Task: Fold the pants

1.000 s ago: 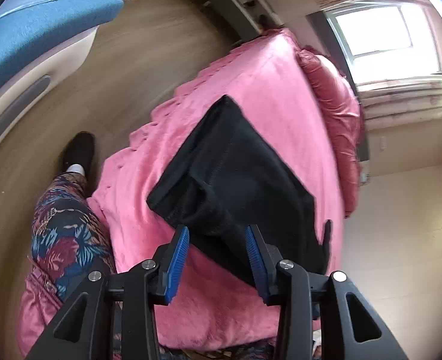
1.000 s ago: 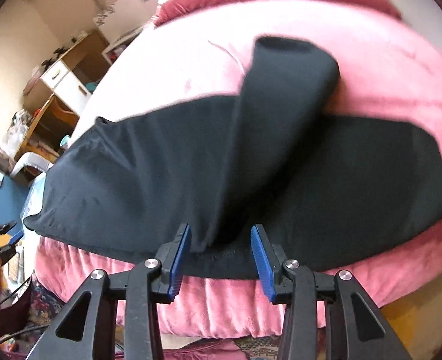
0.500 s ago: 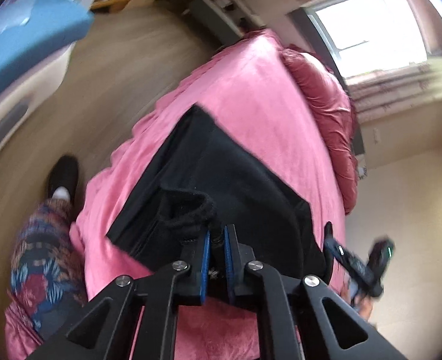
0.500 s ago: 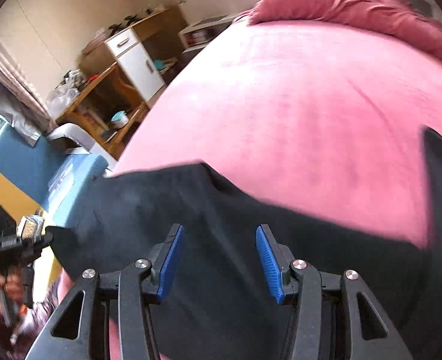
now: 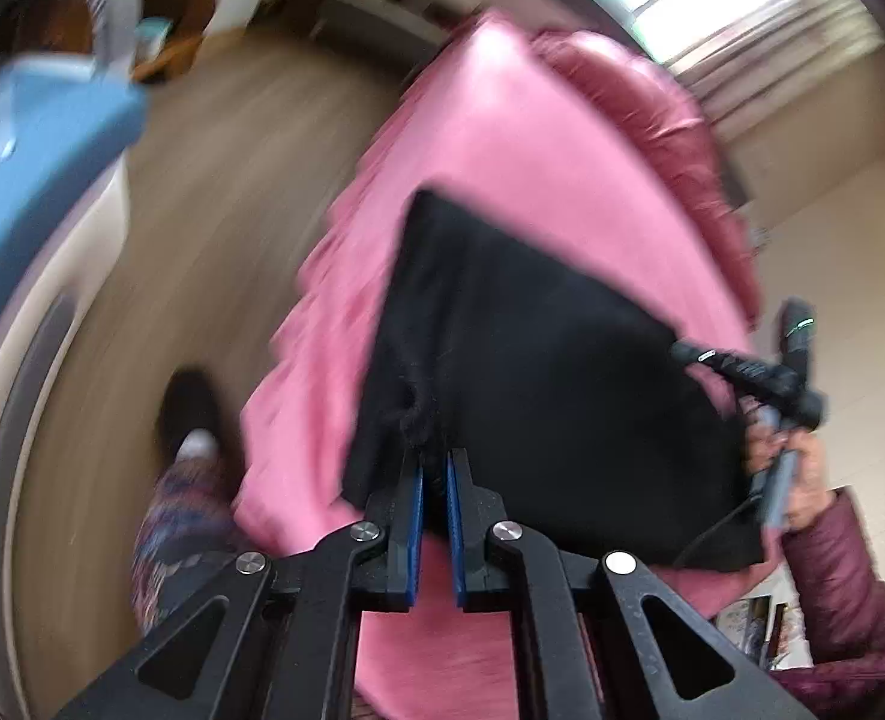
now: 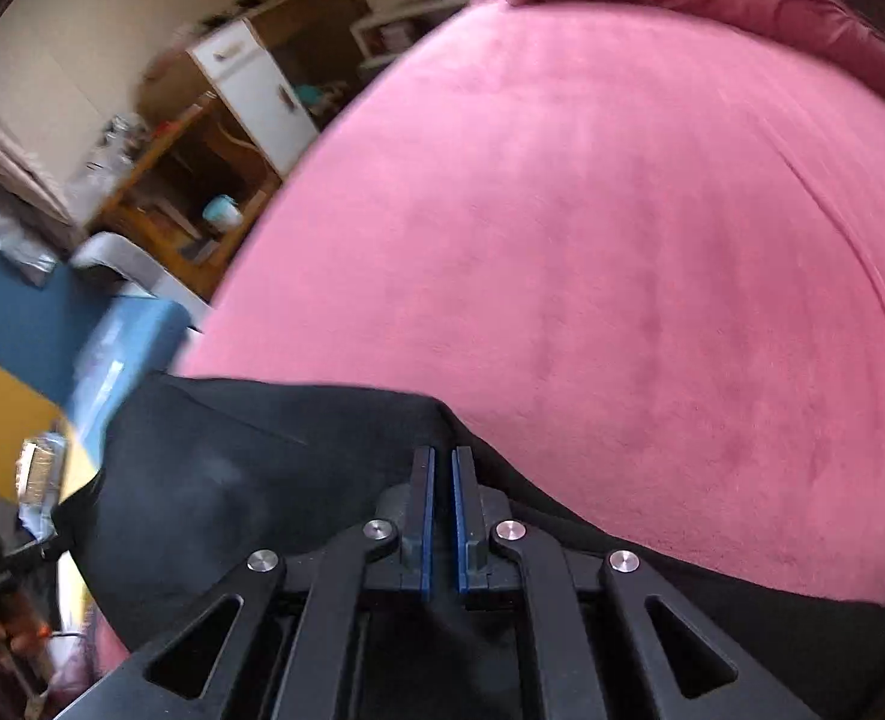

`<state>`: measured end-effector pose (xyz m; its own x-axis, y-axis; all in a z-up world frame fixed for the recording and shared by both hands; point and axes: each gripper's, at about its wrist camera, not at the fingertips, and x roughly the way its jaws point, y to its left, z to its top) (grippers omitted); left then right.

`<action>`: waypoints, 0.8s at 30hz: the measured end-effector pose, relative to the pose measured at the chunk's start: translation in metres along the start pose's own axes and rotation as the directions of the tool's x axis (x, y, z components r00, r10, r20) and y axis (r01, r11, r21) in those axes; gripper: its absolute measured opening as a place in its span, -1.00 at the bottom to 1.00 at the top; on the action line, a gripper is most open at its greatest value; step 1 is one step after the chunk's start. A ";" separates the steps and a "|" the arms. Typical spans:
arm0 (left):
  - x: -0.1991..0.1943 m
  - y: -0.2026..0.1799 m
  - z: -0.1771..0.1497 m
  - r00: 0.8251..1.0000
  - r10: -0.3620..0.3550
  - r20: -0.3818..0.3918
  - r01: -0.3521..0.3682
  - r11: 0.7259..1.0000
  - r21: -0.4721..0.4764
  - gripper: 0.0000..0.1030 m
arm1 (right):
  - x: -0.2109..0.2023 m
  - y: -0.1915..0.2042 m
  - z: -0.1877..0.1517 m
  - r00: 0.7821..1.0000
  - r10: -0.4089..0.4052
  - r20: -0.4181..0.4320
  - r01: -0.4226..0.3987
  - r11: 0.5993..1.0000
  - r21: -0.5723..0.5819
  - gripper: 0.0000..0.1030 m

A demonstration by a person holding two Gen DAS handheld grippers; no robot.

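Note:
The black pants lie folded on a pink blanket over the bed. My left gripper is shut on a bunched fold at the pants' near edge, by the drawstring. My right gripper has its jaws closing, nearly together, and pinches the edge of the black pants where they meet the pink blanket. From the left wrist view that right gripper shows at the pants' far right corner, held by a hand in a maroon sleeve.
A dark pink quilt lies along the bed's far side under the window. The person's patterned leg and black shoe stand on the wooden floor left of the bed. A blue seat and a white cabinet are further left.
The left gripper shut on the pants' near edge and rolled. The right gripper swept sideways from the pants' middle to a far corner and closed on the edge there.

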<state>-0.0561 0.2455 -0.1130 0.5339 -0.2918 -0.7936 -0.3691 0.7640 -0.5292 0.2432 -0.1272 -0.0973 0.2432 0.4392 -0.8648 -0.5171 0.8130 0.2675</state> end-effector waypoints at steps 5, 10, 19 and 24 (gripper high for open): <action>-0.003 0.006 -0.004 0.997 -0.065 -0.040 0.063 0.997 -0.043 -0.83 | 0.008 0.007 0.000 0.999 -0.042 0.013 0.042 0.999 -0.018 -0.90; -0.032 0.012 0.006 0.999 0.053 0.011 -0.052 0.994 -0.091 -0.43 | 0.006 0.021 0.006 0.998 -0.060 0.032 0.062 0.997 -0.042 -0.84; -0.037 -0.041 0.018 0.993 0.016 0.121 -0.023 0.998 0.061 -0.42 | -0.059 0.020 -0.054 0.997 0.029 0.074 -0.023 0.997 -0.077 -0.41; 0.024 -0.073 -0.005 0.993 0.098 -0.063 -0.087 0.983 0.161 -0.42 | -0.063 0.005 -0.114 0.998 -0.061 -0.019 0.059 0.995 -0.080 -0.38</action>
<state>-0.0198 0.1801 -0.0950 0.4465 -0.2509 -0.8589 -0.2868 0.8691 -0.4031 0.1315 -0.1945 -0.0903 0.2582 0.3818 -0.8875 -0.5659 0.8042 0.1813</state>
